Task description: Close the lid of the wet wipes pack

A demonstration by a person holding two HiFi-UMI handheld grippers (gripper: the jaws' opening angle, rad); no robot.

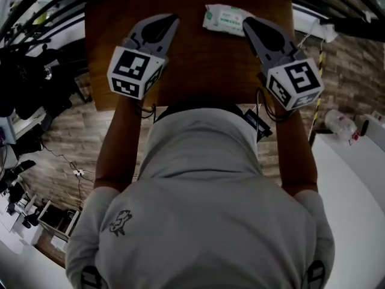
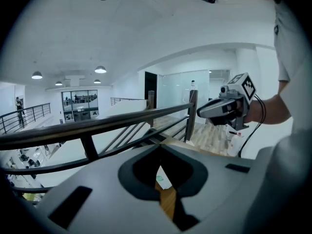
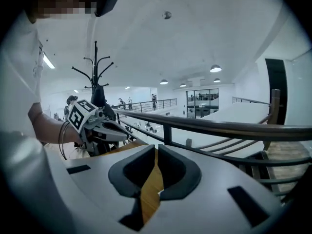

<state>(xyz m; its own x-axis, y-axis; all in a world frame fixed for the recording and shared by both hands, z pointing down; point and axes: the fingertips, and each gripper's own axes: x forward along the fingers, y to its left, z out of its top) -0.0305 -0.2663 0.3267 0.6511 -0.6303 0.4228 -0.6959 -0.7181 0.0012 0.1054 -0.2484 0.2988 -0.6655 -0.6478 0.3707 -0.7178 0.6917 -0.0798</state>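
**A:** Where is the wet wipes pack (image 1: 224, 18) lying?

**B:** It's lying flat at the table's (image 1: 198, 65) twelve o'clock edge. I'm holding my left gripper (image 1: 173, 19) at its nine o'clock and my right gripper (image 1: 248, 23) at its three o'clock. Both are hanging clear of it, jaws pressed together on nothing.

**A:** What's worrying you?

**B:** I'm not making out whether the lid is seated. If I'm pressing off-centre with closed tips, I'm risking shoving the light pack over that far edge, or the lid springing back.
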